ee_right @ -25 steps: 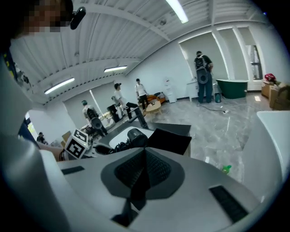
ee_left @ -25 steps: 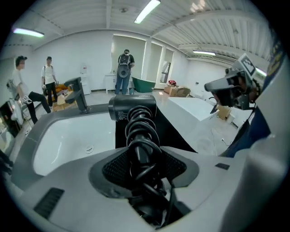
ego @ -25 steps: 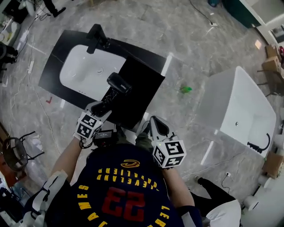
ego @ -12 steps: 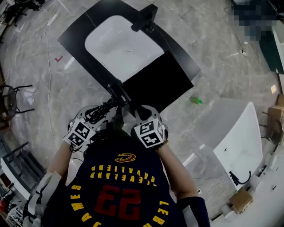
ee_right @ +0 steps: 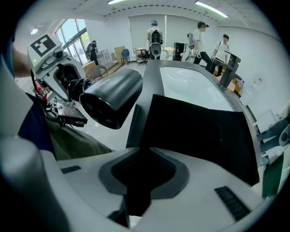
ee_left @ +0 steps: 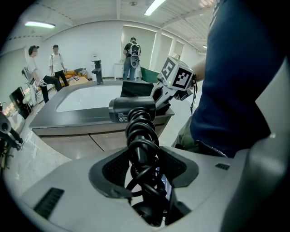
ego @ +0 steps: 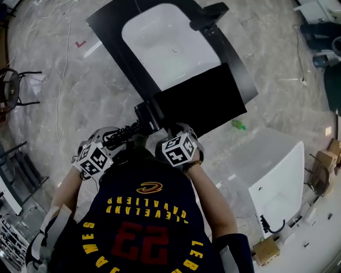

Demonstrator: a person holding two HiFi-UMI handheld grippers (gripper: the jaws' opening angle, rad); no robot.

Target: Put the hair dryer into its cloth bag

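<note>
The black hair dryer (ego: 147, 115) has its cord wound round the handle, and my left gripper (ego: 115, 139) is shut on that wrapped handle (ee_left: 141, 149). Its barrel (ee_right: 112, 98) hangs just off the near left corner of the black cloth bag (ego: 202, 102). The bag lies flat on the dark counter beside the basin. My right gripper (ego: 170, 131) sits at the bag's near edge, right of the dryer. In the right gripper view the black cloth (ee_right: 204, 131) runs down between the pads, and the right gripper (ee_right: 141, 176) is shut on it.
A white basin (ego: 165, 48) is set in the black counter (ego: 106, 29), with a black faucet (ego: 209, 16) at its far side. A white bathtub (ego: 279, 176) stands to the right, a small green object (ego: 238, 125) on the floor between. Several people stand in the background.
My right gripper has come down from beside my body, rolled over, and reached the bag's near edge. My left gripper has carried the dryer sideways to the bag's corner.
</note>
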